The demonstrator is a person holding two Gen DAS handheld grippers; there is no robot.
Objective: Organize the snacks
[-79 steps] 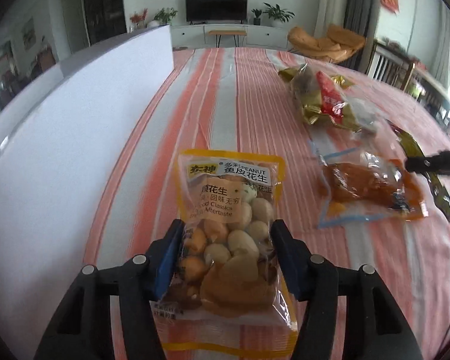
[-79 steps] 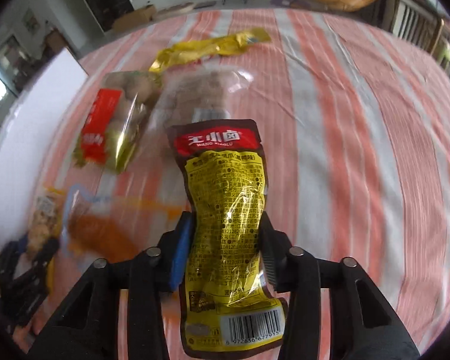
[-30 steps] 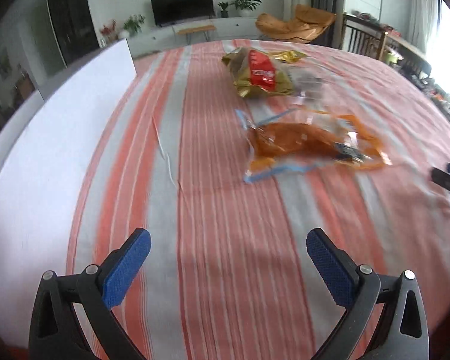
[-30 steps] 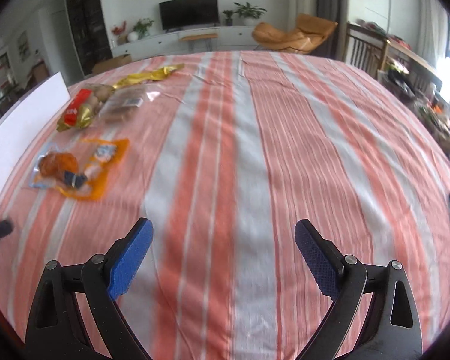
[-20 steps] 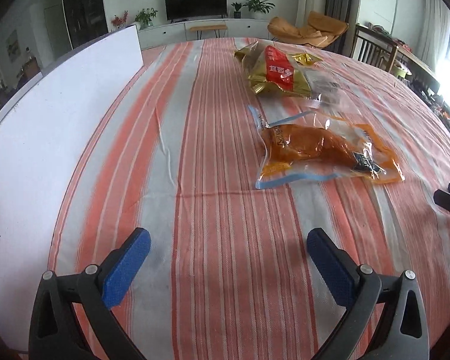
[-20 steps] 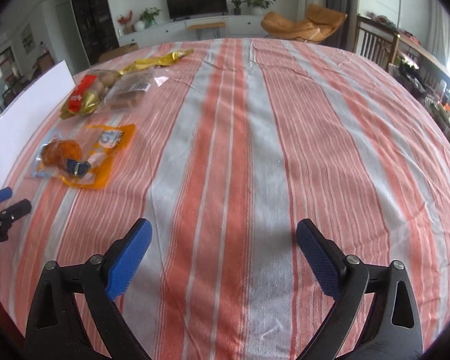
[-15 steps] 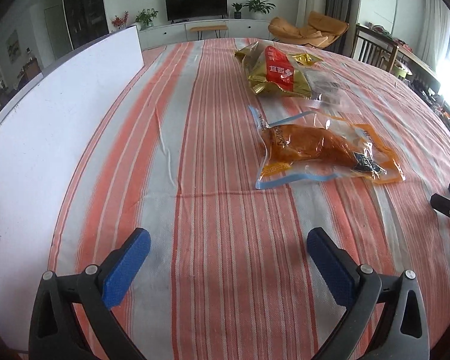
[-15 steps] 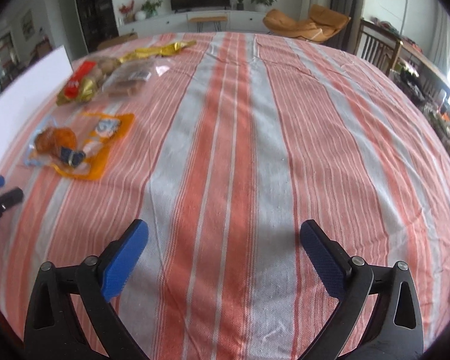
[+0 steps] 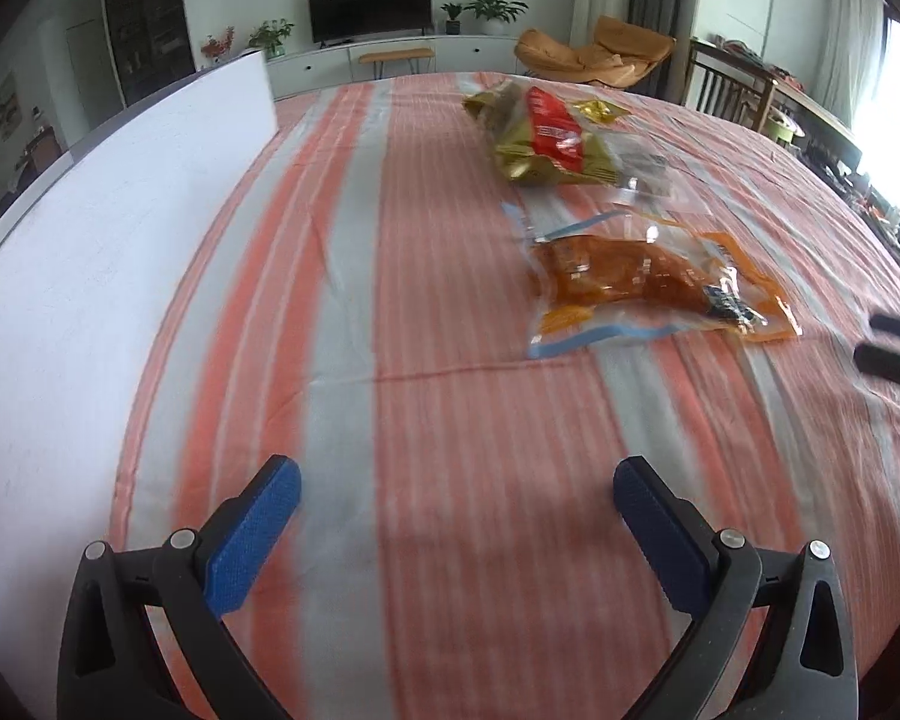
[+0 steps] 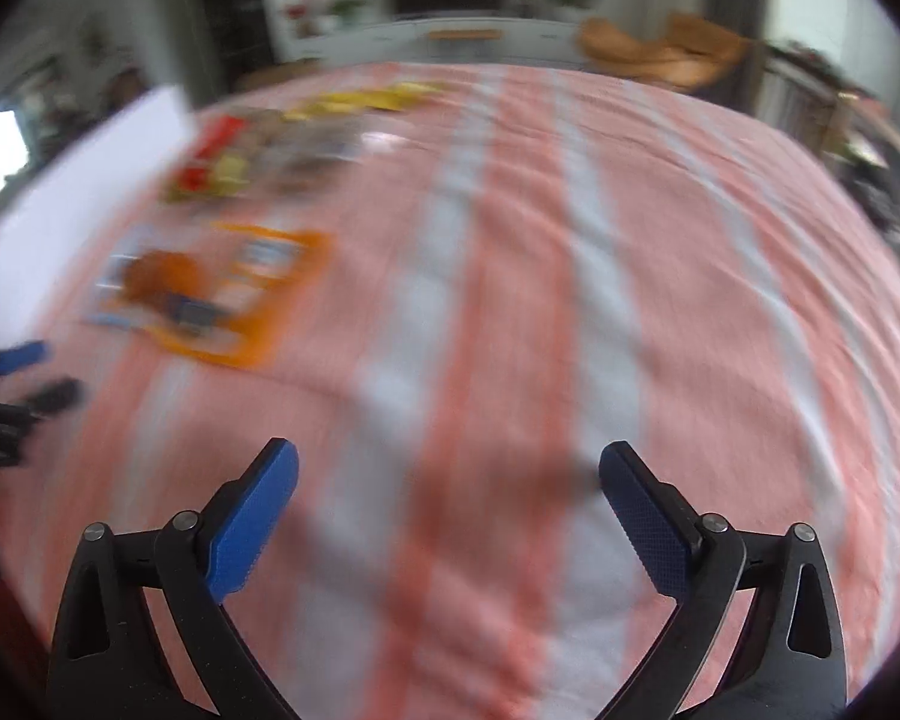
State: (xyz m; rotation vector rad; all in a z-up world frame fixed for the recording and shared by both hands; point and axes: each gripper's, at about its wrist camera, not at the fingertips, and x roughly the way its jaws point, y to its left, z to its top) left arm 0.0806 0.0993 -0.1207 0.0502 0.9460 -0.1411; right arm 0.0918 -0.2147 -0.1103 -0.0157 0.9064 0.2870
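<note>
A: Your left tool [image 9: 457, 498] hangs over the bench's orange, white and grey striped cloth [image 9: 450, 408], its blue pads spread wide and nothing between them.

B: And the right one?

A: Your right tool [image 10: 449, 480] is just as wide, its jaws having just been opening, with only bare cloth under them. That view is badly smeared.

B: Where are the snacks?

A: Ahead and to the right of your left tool lies the clear vacuum pouch with an orange edge and a brown, glossy piece of food inside [image 9: 648, 288], flat on the cloth. Beyond it sits the gold foil bag with a red label [image 9: 540, 141], and a clear plastic packet [image 9: 654, 171] lies against its right side. A small gold wrapper [image 9: 597, 109] shows behind them.

B: Anything in your way?

A: A tall white board [image 9: 90, 276] stands along the left edge of the bench, close to your left tool. The stretch between your left tool and the orange pouch is open cloth. From the right wrist, the same pouch lies far left, near the other tool's tips.

B: Behind the bench?

A: A black television [image 9: 369, 5], potted plants and a tan lounge chair [image 9: 600, 54].
</note>
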